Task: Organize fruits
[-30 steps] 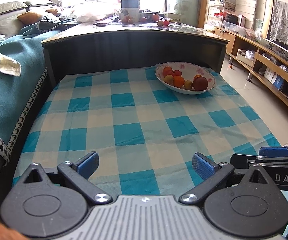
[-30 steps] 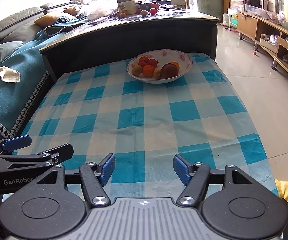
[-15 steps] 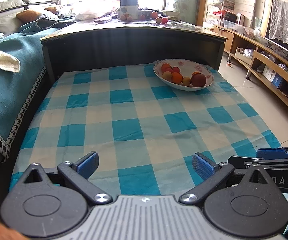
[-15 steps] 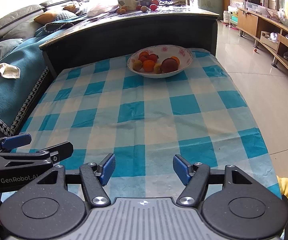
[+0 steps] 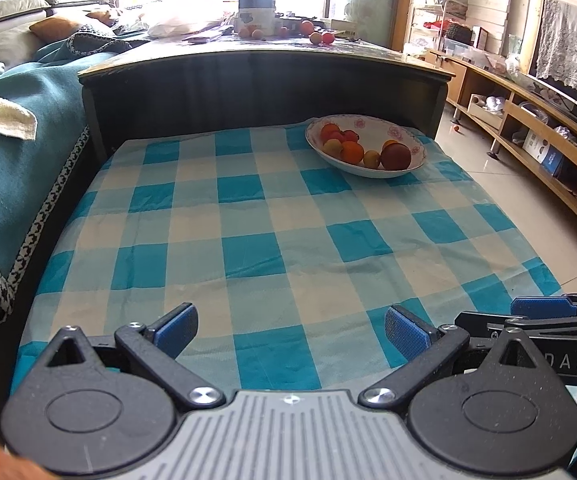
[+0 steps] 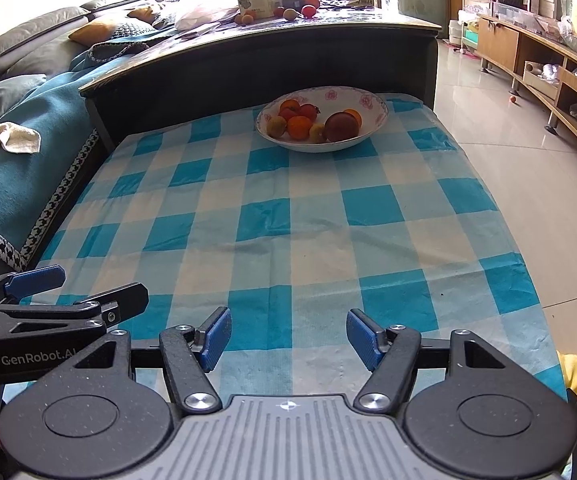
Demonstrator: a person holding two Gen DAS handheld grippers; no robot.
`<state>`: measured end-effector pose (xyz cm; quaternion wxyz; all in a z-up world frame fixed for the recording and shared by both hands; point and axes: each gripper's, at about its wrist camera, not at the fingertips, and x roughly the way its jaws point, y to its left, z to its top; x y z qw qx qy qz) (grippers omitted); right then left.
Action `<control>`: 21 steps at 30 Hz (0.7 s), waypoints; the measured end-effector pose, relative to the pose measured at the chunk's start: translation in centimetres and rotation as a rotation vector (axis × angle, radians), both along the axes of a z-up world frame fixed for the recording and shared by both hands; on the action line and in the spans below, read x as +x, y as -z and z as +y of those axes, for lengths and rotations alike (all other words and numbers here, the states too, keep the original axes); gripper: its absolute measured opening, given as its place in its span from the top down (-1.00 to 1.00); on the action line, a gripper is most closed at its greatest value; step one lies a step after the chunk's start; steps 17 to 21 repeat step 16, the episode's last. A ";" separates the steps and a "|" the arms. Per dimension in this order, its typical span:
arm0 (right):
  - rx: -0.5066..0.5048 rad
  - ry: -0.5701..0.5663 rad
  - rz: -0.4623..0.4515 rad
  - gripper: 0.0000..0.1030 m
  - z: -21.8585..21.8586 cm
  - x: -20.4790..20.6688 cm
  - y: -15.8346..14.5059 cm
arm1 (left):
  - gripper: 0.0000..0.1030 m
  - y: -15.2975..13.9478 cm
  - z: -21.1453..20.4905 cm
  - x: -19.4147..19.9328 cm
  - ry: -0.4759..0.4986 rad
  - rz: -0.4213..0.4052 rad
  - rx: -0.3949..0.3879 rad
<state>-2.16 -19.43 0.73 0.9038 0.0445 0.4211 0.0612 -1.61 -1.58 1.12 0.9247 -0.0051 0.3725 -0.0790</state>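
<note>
A white flowered bowl (image 5: 404, 136) (image 6: 368, 102) holding several fruits stands at the far right of the blue checked tablecloth (image 5: 248, 216) (image 6: 288, 208). Among the fruits are a dark red round one (image 5: 395, 156) (image 6: 341, 127) and an orange one (image 5: 352, 152) (image 6: 299, 127). My left gripper (image 5: 290, 328) hangs open over the cloth's near edge with nothing between its fingers. My right gripper (image 6: 289, 336) is likewise open and empty at the near edge. Each gripper shows at the side of the other's view. Both are far from the bowl.
A dark raised tabletop (image 5: 248, 46) (image 6: 288, 28) behind the cloth carries more loose fruits (image 5: 320, 36) (image 6: 308, 6), a box and a plastic bag. A teal-covered sofa (image 5: 4, 148) runs along the left. Tiled floor and wooden shelving (image 5: 548, 120) lie to the right.
Both grippers have drawn back a little from the bowl and risen slightly; the bowl looks smaller and farther. Both stay open and empty.
</note>
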 end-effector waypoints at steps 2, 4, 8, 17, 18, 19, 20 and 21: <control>0.000 0.000 0.000 -0.17 0.0 0.0 0.0 | -1.00 0.0 0.0 -0.1 0.001 -0.005 0.003; 0.001 0.000 0.001 -0.17 0.0 0.0 0.0 | -1.00 0.0 -0.1 -0.1 0.000 -0.008 0.006; 0.009 0.000 -0.012 -0.20 -0.1 -0.1 -0.1 | -1.00 -0.3 -0.2 -0.5 -0.004 -0.039 0.021; 0.015 0.014 -0.019 -0.26 -0.5 0.0 -0.3 | -1.00 -0.8 -0.5 -0.7 -0.029 -0.092 0.103; 0.015 0.014 -0.019 -0.26 -0.5 0.0 -0.3 | -1.00 -0.8 -0.5 -0.7 -0.029 -0.092 0.103; 0.015 0.014 -0.019 -0.26 -0.5 0.0 -0.3 | -1.00 -0.8 -0.5 -0.7 -0.029 -0.092 0.103; 0.015 0.014 -0.019 -0.26 -0.5 0.0 -0.3 | -1.00 -0.8 -0.5 -0.7 -0.029 -0.092 0.103; 0.015 0.014 -0.019 -0.26 -0.5 0.0 -0.3 | -1.00 -0.8 -0.5 -0.7 -0.029 -0.092 0.103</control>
